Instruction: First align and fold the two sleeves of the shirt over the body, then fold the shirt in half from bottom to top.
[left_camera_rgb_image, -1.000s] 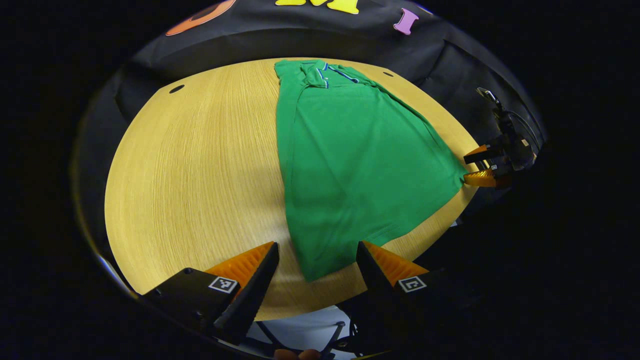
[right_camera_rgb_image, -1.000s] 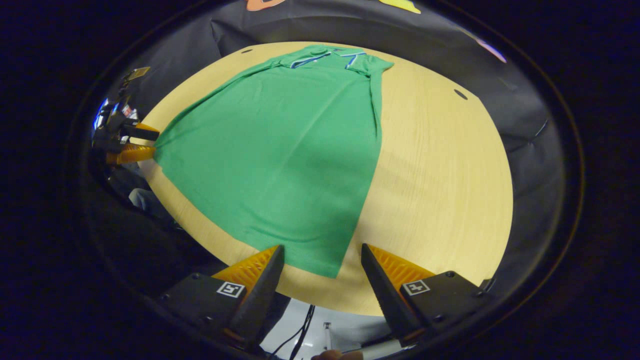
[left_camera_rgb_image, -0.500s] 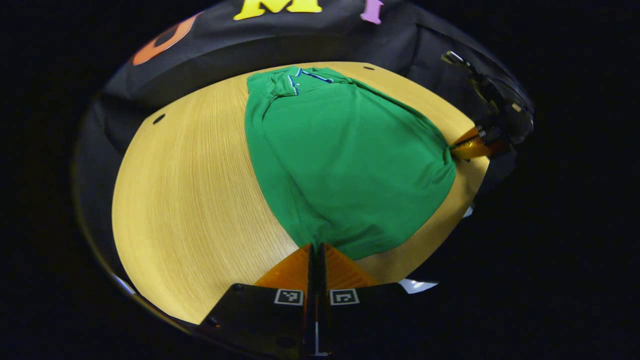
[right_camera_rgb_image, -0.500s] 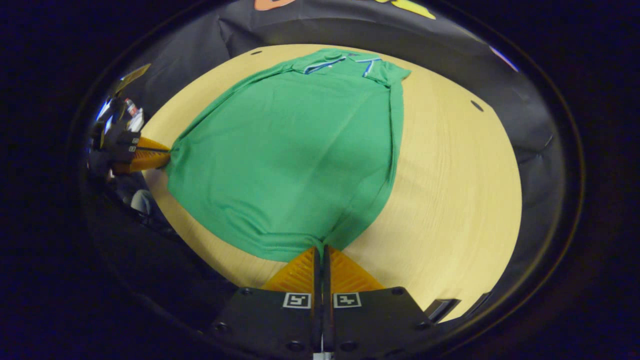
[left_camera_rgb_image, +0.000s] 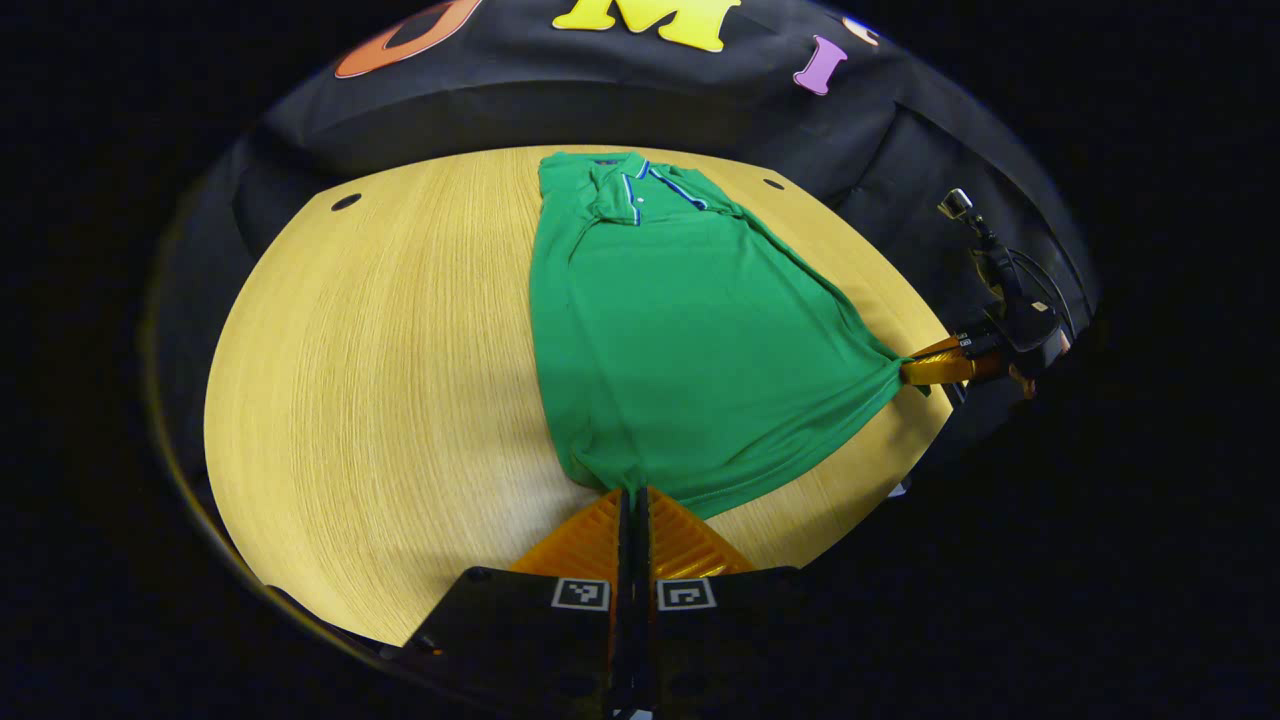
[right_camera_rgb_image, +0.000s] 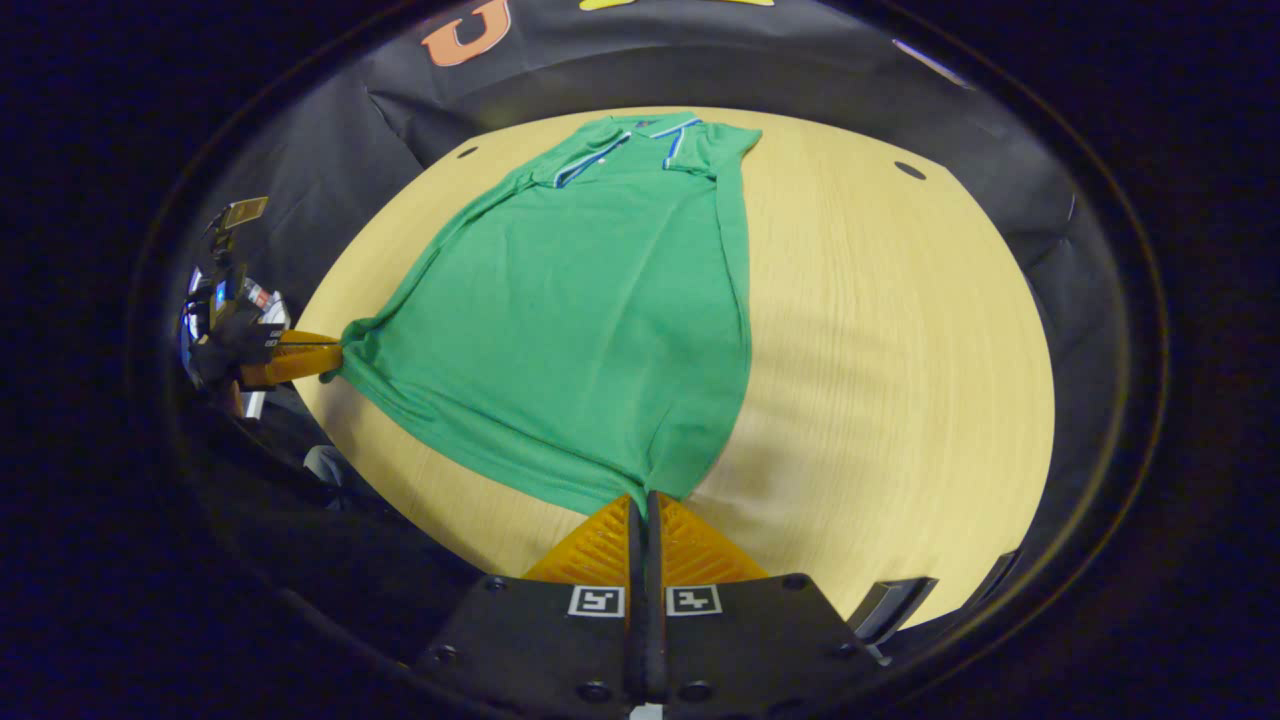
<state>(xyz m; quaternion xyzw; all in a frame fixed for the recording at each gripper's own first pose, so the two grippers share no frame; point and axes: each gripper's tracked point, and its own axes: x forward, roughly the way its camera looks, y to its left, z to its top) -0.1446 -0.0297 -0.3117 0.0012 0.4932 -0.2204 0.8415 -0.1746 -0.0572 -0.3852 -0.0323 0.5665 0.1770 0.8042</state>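
A green polo shirt (left_camera_rgb_image: 690, 330) (right_camera_rgb_image: 590, 310) lies on the round wooden table (left_camera_rgb_image: 380, 360) (right_camera_rgb_image: 890, 340), collar at the far side, sleeves folded over the body. My left gripper (left_camera_rgb_image: 632, 494) is shut on the shirt's bottom-left hem corner. In the right gripper view, my right gripper (right_camera_rgb_image: 640, 497) is shut on the bottom-right hem corner. The hem stretches taut between the two corners. Each gripper also appears far off in the other's view: the right gripper (left_camera_rgb_image: 935, 366) at the right edge, the left gripper (right_camera_rgb_image: 300, 355) at the left edge.
The table's near edge runs just under both grippers. Two small dark holes (left_camera_rgb_image: 346, 201) (right_camera_rgb_image: 908, 170) sit in the tabletop near the far rim. The black cloth wall (left_camera_rgb_image: 600, 90) rises behind the table.
Both grippers went from open around the hem corners to shut on them. Since half a second ago the hem has been pulled tighter and straighter toward the near edge.
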